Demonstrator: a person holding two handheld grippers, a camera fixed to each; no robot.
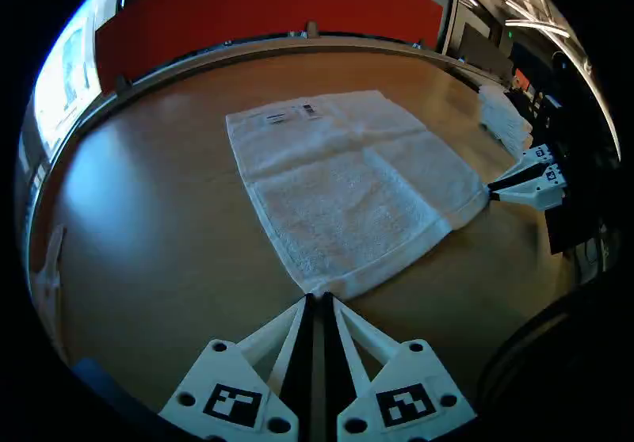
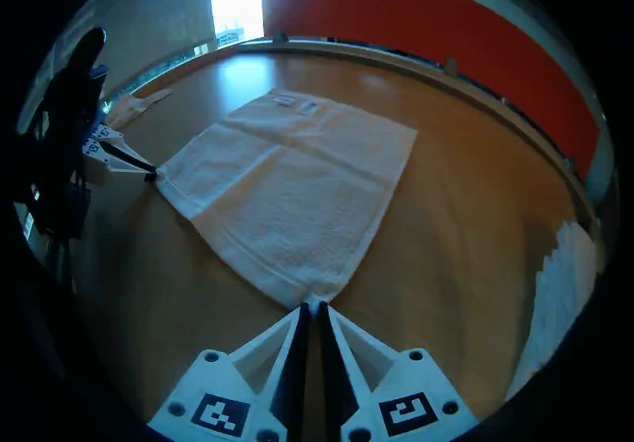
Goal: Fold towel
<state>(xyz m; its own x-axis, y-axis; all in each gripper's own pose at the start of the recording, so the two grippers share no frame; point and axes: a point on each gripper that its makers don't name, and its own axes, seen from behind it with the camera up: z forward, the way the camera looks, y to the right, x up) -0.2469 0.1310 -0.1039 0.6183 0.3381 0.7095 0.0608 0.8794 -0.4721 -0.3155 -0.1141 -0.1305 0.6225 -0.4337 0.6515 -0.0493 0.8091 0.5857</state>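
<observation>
towel: white terry-cloth towel [image 1: 349,180], lying spread flat on the table, slightly creased, one layer, set cornerwise to both cameras.
towel tag: small printed label [image 1: 289,114] lying on the towel near its far edge; text too small to read.
table: smooth brown wooden table [image 1: 158,204] with a raised rim along the far side.
left gripper: left gripper [image 1: 321,299], white plastic fingers with black inner faces, drawn together with no gap and nipping the nearest towel corner; in the right gripper view it sits at the towel's left corner, low over the table.
right gripper: right gripper [image 2: 313,307], same build, fingers closed tight on the corner nearest its camera; in the left gripper view it pinches the towel's right-hand corner.
corners held: two neighbouring corners, one per gripper, both still down at table level.
backdrop: long red panel [image 1: 261,6] standing behind the table's far rim.
other cloth: pile of white cloths [image 1: 505,117] on the table, well apart from the towel.
</observation>
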